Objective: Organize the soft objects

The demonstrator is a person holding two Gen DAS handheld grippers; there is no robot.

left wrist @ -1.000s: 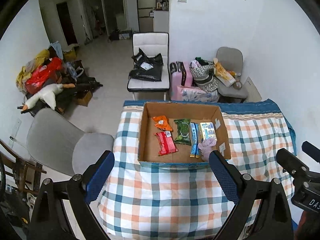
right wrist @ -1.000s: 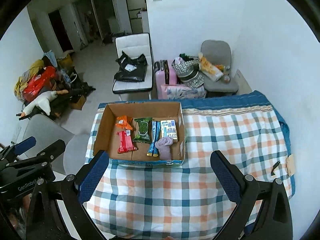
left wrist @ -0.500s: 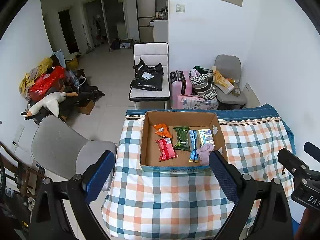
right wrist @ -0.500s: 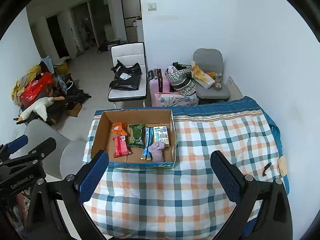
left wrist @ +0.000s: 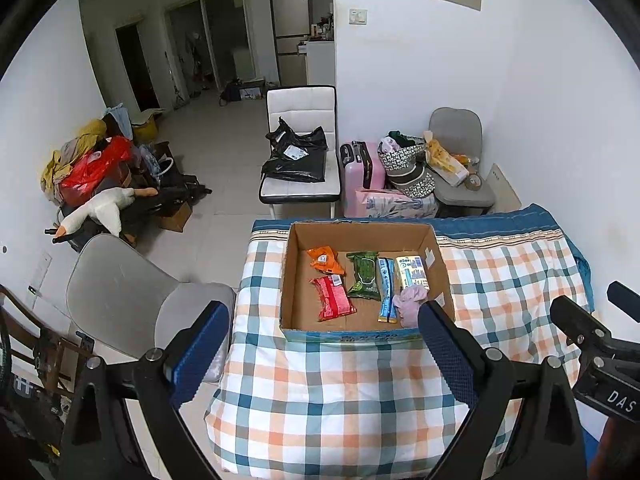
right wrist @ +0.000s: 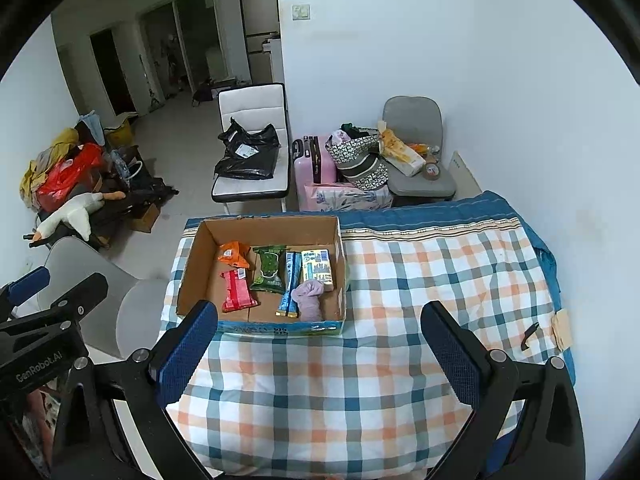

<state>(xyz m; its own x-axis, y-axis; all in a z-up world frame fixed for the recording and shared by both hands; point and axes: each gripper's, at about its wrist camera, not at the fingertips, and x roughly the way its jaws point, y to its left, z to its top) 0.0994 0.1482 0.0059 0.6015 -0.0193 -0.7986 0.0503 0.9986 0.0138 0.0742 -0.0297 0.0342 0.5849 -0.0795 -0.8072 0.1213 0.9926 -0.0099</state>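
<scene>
An open cardboard box (left wrist: 290, 272) (right wrist: 192, 264) stands on the checked cloth of the table. In it lie an orange packet (left wrist: 325, 260), a red packet (left wrist: 332, 298), a green packet (left wrist: 363, 276), a blue packet (left wrist: 386, 286), a tissue pack (left wrist: 410, 272) and a lilac soft cloth (left wrist: 410, 306) (right wrist: 308, 298). My left gripper (left wrist: 320, 354) is open and empty, held back from the box's near wall. My right gripper (right wrist: 320, 354) is open and empty, right of it, above the cloth.
The checked table (right wrist: 420, 280) has a small black item (right wrist: 530, 336) and a tan tag (right wrist: 562, 328) near its right edge. A grey chair (left wrist: 120, 300) stands left of the table. A white chair (left wrist: 300, 160), a pink suitcase (left wrist: 362, 172) and bags stand behind.
Both grippers have pulled back and up from the box, so the box looks smaller and farther. Both stay open and empty. The box's contents have not moved.
</scene>
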